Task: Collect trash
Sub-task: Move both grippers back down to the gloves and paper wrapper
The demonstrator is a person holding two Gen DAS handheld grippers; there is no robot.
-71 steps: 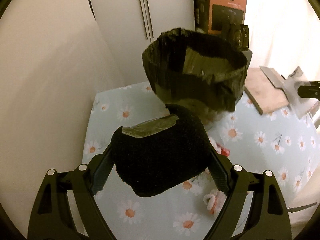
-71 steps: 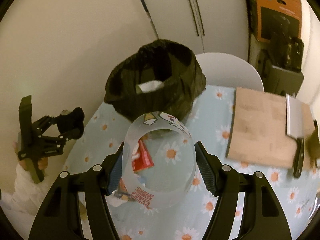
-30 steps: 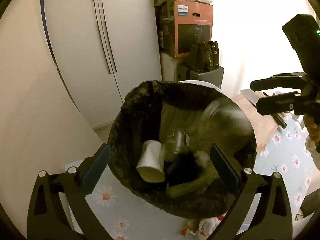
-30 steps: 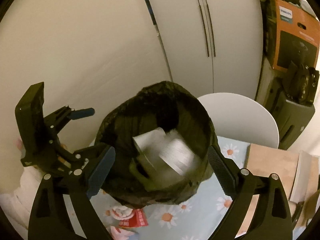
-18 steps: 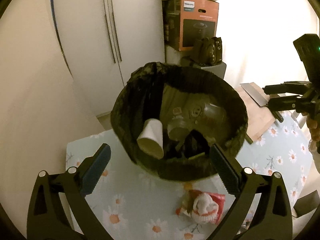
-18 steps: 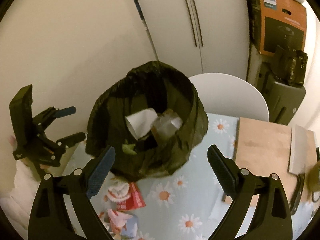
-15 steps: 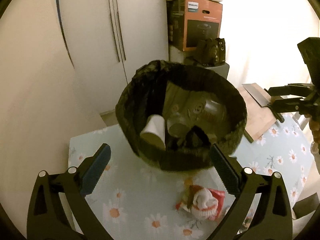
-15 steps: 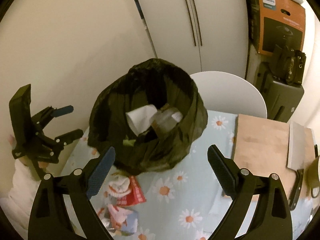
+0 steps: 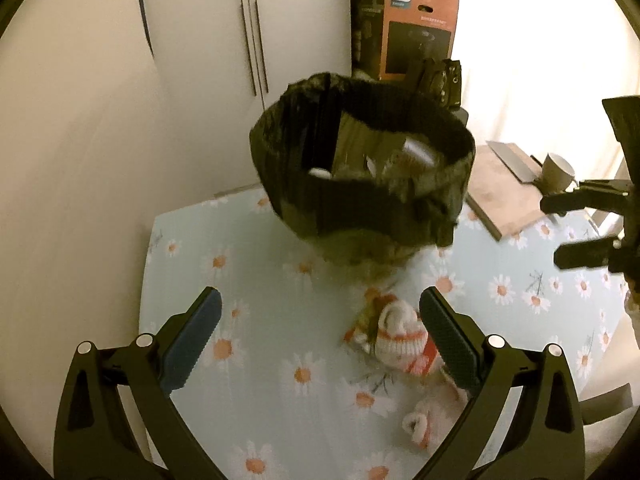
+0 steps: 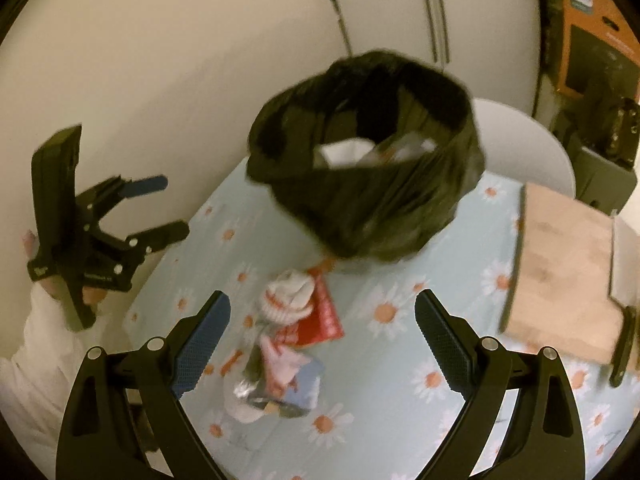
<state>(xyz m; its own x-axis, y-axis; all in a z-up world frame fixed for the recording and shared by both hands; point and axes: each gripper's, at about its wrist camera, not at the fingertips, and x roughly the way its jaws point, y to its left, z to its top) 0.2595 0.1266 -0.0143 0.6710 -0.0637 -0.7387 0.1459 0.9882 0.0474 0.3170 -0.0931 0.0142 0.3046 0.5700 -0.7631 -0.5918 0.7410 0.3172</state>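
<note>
A black trash bag (image 9: 360,204) stands open on the daisy tablecloth, with a paper cup and other trash inside; it also shows in the right wrist view (image 10: 372,184). Crumpled white and red wrappers (image 9: 400,340) lie in front of it, seen in the right wrist view as a white wad on a red packet (image 10: 304,308) with a blue-and-white wrapper (image 10: 280,384) nearer. My left gripper (image 9: 320,336) is open and empty above the table, left of the wrappers. My right gripper (image 10: 320,340) is open and empty above the wrappers.
A wooden cutting board (image 10: 560,276) with a cleaver (image 9: 516,160) and a cup (image 9: 558,170) lies right of the bag. A white chair back (image 10: 524,148), an orange box (image 9: 416,32) and cupboard doors stand behind. The table's left edge meets the wall.
Both grippers dropped their items into the bag, then pulled back and down from it. The wrappers on the table have come into view between the fingers.
</note>
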